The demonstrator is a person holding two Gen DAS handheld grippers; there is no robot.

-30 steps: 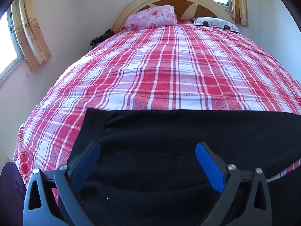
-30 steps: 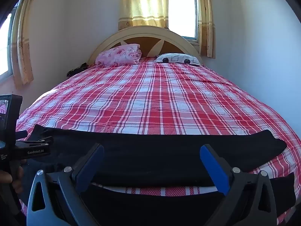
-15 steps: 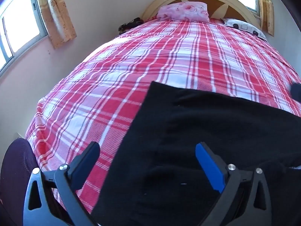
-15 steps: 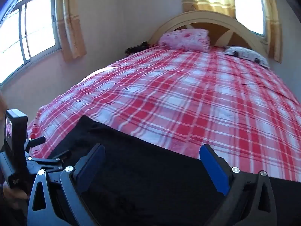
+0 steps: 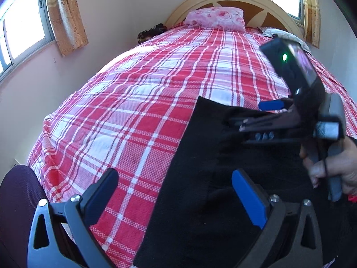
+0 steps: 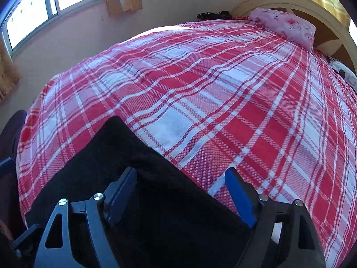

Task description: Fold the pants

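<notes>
The black pants [image 5: 200,189] lie on the near end of a bed with a red and white plaid cover [image 5: 138,111]. My left gripper [image 5: 176,192] is open, just above the pants' left edge, empty. In the left wrist view my right gripper [image 5: 252,120] reaches in from the right over the pants, held by a hand [image 5: 334,167]. In the right wrist view my right gripper [image 6: 180,189] is open above the pants [image 6: 133,178], near their far corner, with nothing between the pads.
A pink floral pillow [image 5: 216,19] and a white pillow [image 5: 281,33] lie by the cream headboard [image 5: 245,2]. A pink wall with a window and curtains [image 5: 64,17] runs along the bed's left. A dark purple object [image 5: 15,196] sits at the bed's near left corner.
Both grippers have swung left and turned towards the left side of the bed. My right gripper has come into the left wrist view over the pants. Both stay open.
</notes>
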